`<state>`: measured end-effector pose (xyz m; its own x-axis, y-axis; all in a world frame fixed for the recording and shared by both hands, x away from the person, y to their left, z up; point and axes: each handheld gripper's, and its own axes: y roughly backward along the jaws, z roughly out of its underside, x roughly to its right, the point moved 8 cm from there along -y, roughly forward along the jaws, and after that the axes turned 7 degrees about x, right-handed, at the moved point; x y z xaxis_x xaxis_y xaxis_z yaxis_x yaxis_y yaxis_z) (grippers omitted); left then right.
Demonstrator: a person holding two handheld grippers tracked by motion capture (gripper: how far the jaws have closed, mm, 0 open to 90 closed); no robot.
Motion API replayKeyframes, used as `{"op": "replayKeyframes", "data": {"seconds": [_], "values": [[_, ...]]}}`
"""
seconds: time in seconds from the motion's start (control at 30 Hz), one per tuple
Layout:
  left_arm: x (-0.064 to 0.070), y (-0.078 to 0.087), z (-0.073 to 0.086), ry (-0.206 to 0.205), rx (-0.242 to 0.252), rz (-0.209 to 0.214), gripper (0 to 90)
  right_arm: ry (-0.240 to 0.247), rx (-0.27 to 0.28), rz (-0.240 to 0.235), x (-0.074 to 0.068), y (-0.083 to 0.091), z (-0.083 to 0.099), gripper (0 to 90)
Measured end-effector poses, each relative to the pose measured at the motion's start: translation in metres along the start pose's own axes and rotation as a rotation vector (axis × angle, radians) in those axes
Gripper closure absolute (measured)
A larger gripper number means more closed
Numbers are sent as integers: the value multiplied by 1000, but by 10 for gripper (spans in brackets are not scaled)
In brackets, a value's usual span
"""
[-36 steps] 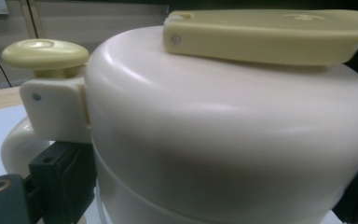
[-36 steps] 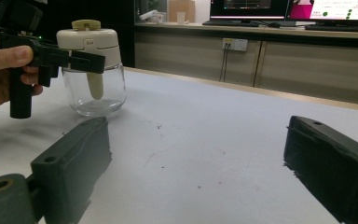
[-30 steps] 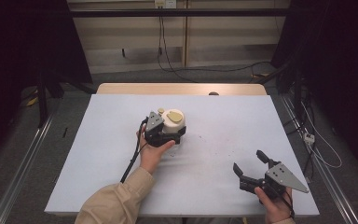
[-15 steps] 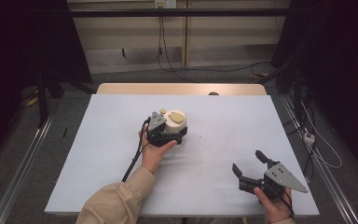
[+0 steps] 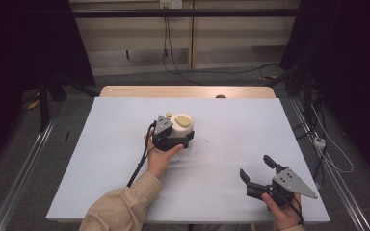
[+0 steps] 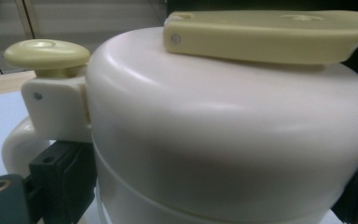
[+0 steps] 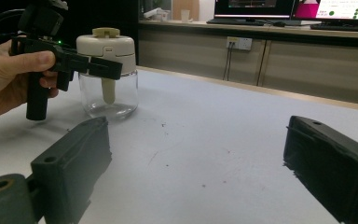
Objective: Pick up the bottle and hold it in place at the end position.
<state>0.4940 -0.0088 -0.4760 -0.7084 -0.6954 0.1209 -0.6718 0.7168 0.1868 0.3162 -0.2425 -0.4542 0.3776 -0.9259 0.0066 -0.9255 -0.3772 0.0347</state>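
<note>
Cream-lidded glass jar [image 5: 182,128] with a pale yellow flip tab and button, standing upright left of centre on the white tabletop [image 5: 231,125]. Left tool [image 5: 173,139], held in a hand [image 5: 160,156], has its black jaws set around the jar's lid, one on each side. Right tool [image 5: 257,173] rests near the tabletop's front right corner, jaws spread wide, holding nothing, well apart from the jar.

even overhead light, dark surroundings; the closest view seems slightly blurred.
</note>
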Motion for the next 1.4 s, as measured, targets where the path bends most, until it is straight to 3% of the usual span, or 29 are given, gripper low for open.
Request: {"op": "replayKeyframes", "data": {"seconds": [0.43,0.57,1.13,1.4], "values": [[9,-4,-1,16,-2,24,62,-1,-1,0,0,0,0,67],[15,-6,0,0,-10,39,62,-3,-2,-2,0,0,1,68],[18,-10,0,-4,-7,53,62,-5,-5,-5,0,0,2,68],[18,-9,1,-26,-6,73,60,-4,-14,-6,0,0,3,68]]}}
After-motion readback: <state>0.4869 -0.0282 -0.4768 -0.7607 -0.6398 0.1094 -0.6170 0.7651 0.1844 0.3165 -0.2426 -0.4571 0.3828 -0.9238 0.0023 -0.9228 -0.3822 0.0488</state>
